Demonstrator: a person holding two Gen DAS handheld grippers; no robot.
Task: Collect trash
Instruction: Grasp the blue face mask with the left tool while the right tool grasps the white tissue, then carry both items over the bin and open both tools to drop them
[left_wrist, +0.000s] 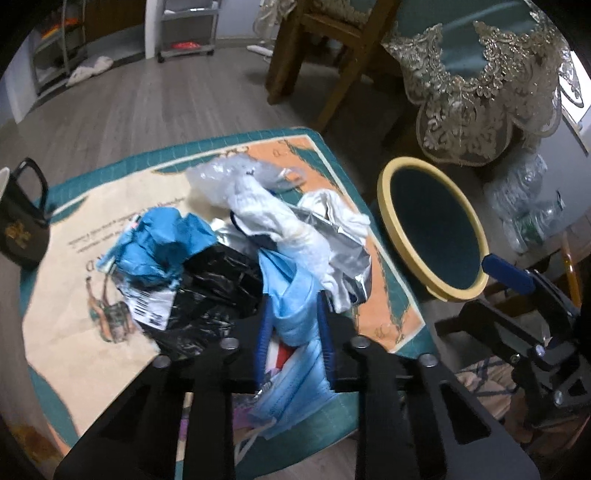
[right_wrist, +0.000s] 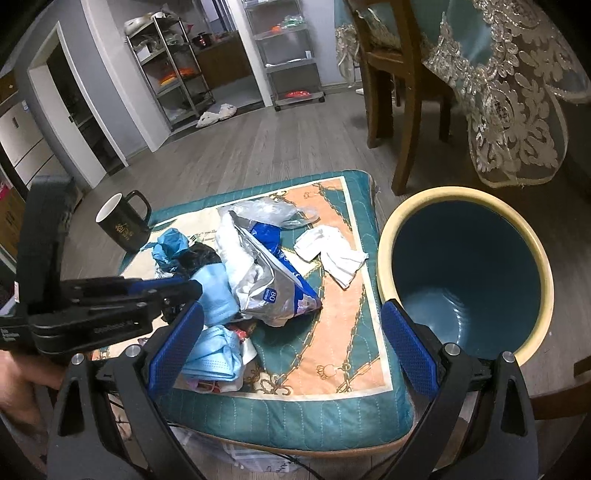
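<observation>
Left wrist view: left gripper (left_wrist: 293, 325) clenched on crumpled pale-blue mask (left_wrist: 295, 295), lower centre, long axis vertical.
Right gripper (right_wrist: 291, 343): released, empty.
Bin (right_wrist: 388, 236): round, cream-rimmed, right of quilted cushion (right_wrist: 332, 417).

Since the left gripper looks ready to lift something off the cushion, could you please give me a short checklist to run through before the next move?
1. Left gripper closed on the blue face mask: ok, the pads pinch its folds.
2. Only one item caught: cannot tell, a second mask lies directly beneath.
3. Bin upright, mouth open: ok.
4. Bin within easy carry: ok, it stands right beside the cushion.
5. Right gripper free: ok, jaws wide, nothing between them.
6. Mug away from the pile: ok.
</observation>
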